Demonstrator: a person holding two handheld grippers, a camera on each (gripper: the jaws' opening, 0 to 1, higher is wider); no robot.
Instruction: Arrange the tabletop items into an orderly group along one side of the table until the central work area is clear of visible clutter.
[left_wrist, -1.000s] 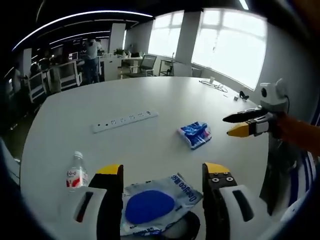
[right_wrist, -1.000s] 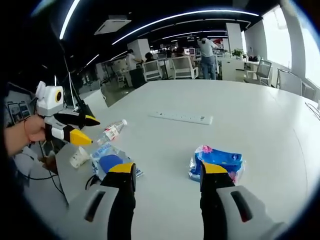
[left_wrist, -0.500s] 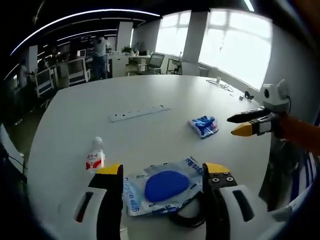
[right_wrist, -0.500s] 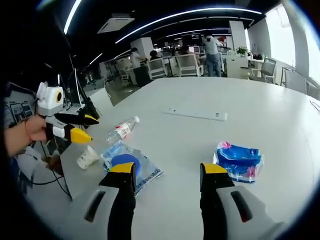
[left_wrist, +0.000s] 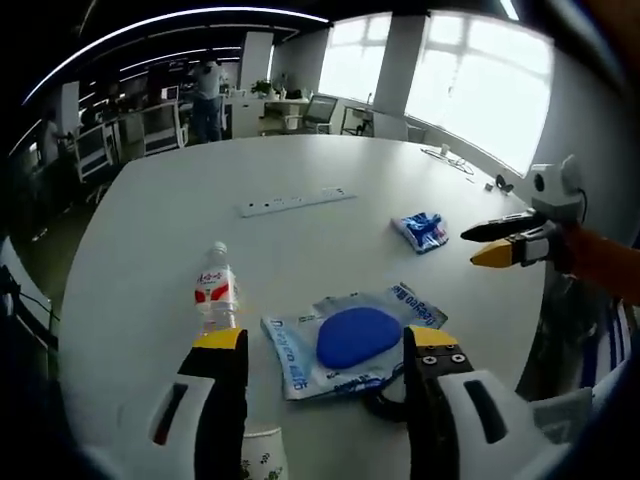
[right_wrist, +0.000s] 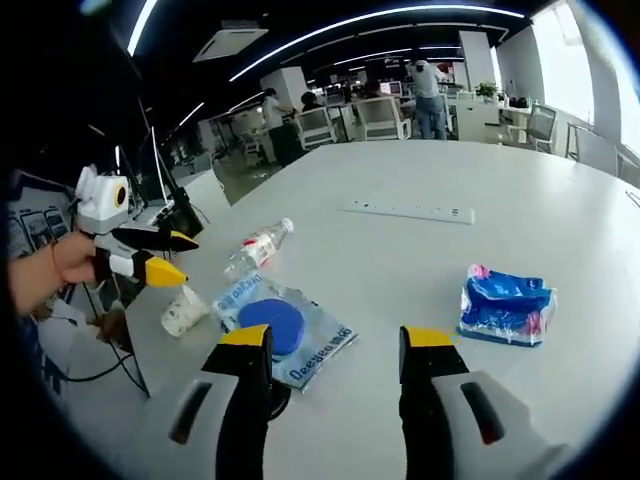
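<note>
On the white table (left_wrist: 140, 240) lie a clear pouch with a blue disc (left_wrist: 352, 338), an upright water bottle (left_wrist: 214, 293), a paper cup (left_wrist: 262, 462), a blue tissue pack (left_wrist: 421, 229) and a white power strip (left_wrist: 297, 201). My left gripper (left_wrist: 325, 340) is open just short of the pouch. My right gripper (left_wrist: 470, 247) hovers past the table's right edge. In the right gripper view, my right gripper (right_wrist: 335, 340) stands open above the table, between the pouch (right_wrist: 282, 325) and the tissue pack (right_wrist: 505, 305). The bottle (right_wrist: 258, 248), the cup (right_wrist: 183, 312) and the left gripper (right_wrist: 186, 257) are to the left.
A black cord (left_wrist: 385, 405) pokes out from under the pouch at the table's near edge. The power strip (right_wrist: 410, 211) lies farther out on the table (right_wrist: 560, 190). A thin cable (left_wrist: 445, 153) rests at the far side. Desks, chairs and standing people fill the office behind.
Both views have drawn back from the table, so the pouch, the bottle and the cup now show more fully. The things on the table have not moved. Both grippers remain open.
</note>
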